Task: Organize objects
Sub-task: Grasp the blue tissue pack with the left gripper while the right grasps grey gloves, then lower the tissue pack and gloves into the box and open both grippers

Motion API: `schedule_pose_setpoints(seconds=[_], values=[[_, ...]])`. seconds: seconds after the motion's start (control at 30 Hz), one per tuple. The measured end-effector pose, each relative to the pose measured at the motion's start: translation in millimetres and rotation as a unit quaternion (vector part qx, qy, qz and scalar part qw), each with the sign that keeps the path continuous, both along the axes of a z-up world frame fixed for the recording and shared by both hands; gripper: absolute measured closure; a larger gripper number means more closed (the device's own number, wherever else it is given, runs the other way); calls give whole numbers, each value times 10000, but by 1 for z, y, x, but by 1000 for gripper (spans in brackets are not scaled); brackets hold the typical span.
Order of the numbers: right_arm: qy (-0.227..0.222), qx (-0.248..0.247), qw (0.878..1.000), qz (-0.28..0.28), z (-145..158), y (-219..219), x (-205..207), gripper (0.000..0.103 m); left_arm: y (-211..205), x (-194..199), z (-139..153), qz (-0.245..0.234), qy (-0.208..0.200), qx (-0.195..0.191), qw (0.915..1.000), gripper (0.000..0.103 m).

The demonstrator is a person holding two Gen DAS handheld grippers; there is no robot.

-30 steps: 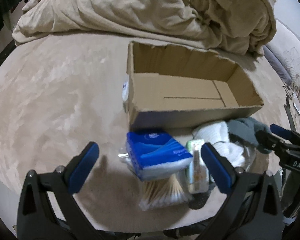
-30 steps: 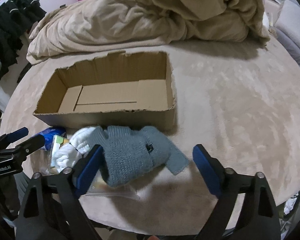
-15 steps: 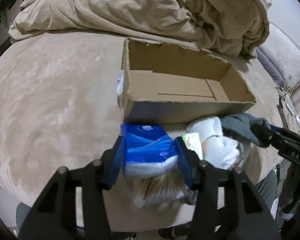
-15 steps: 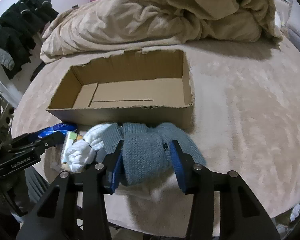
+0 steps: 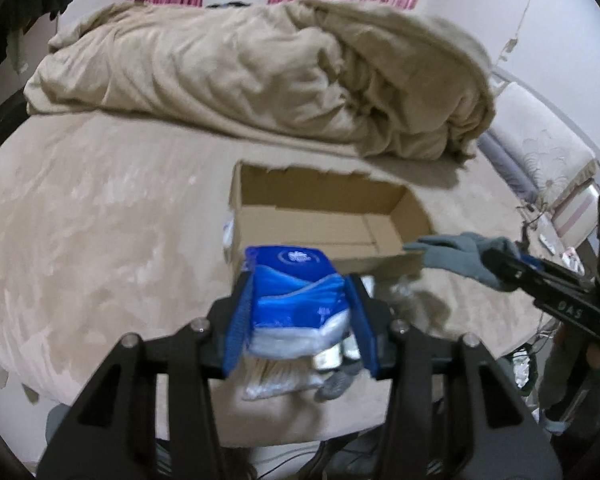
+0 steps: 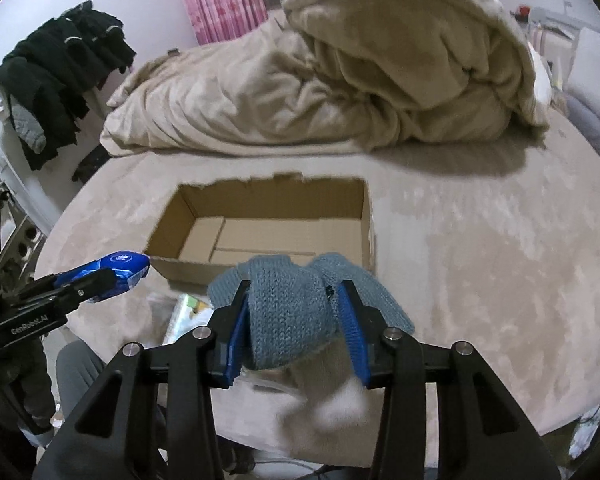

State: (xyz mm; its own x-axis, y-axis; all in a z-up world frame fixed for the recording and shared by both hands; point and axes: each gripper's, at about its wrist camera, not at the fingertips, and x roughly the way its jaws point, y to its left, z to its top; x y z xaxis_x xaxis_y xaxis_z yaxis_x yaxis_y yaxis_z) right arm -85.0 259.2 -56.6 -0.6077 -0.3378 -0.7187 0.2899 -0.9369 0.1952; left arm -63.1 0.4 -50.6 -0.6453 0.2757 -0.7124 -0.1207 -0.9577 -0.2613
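- My left gripper [image 5: 298,314] is pinching the tissue pack [image 5: 296,296] across its width, pads pressed into both short sides, and the pack is lifted off the bed, just near of the box [image 5: 324,220].
- The pack should be light and squashy; its plastic wrap looks slick, and the pads already dent it. I judge a mid-body grip like this one safest, since an end grip would let it sag or slide out.
- My right gripper [image 6: 296,320] is pinching the grey knit [image 6: 288,320], a glove or sock as far as I can tell, bunched between the pads with loose ends drooping past them toward the box's near wall.
- The knit is soft, floppy and grippy, with no risk of breakage. Its tails could snag on the box's torn rim, so I would carry it clear of the wall before letting go.
- Something white and blurred hangs or lies below the right pads; I cannot tell whether it is caught in the knit.
- Near of the box, under the left gripper, a small pile [image 5: 292,376] waits on the bed [image 5: 80,248]: a bag of what look like cotton swabs and some small packets, too blurred to name.
- The box sits open with nothing visible inside, its cardboard light and thin.
- Beyond it, a rumpled duvet [image 5: 260,80] lies heaped at the far side.
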Motion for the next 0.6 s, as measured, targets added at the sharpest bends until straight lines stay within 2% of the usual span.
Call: schedule_pose_setpoints(seconds=[0.2, 0.3, 0.43, 0.6], values=[[379, -25, 9992, 104, 29, 1, -12, 58, 12, -12, 34, -132, 401, 23, 9991, 56], [488, -33, 9988, 104, 34, 1, -21, 58, 17, -24, 40, -173, 454, 66, 9988, 56], [586, 21, 9982, 126, 36, 0, -39, 58, 22, -45, 40, -184, 520, 24, 9985, 56], [525, 72, 9985, 127, 26, -2, -65, 58, 31, -82, 17, -208, 343, 30, 9992, 56]])
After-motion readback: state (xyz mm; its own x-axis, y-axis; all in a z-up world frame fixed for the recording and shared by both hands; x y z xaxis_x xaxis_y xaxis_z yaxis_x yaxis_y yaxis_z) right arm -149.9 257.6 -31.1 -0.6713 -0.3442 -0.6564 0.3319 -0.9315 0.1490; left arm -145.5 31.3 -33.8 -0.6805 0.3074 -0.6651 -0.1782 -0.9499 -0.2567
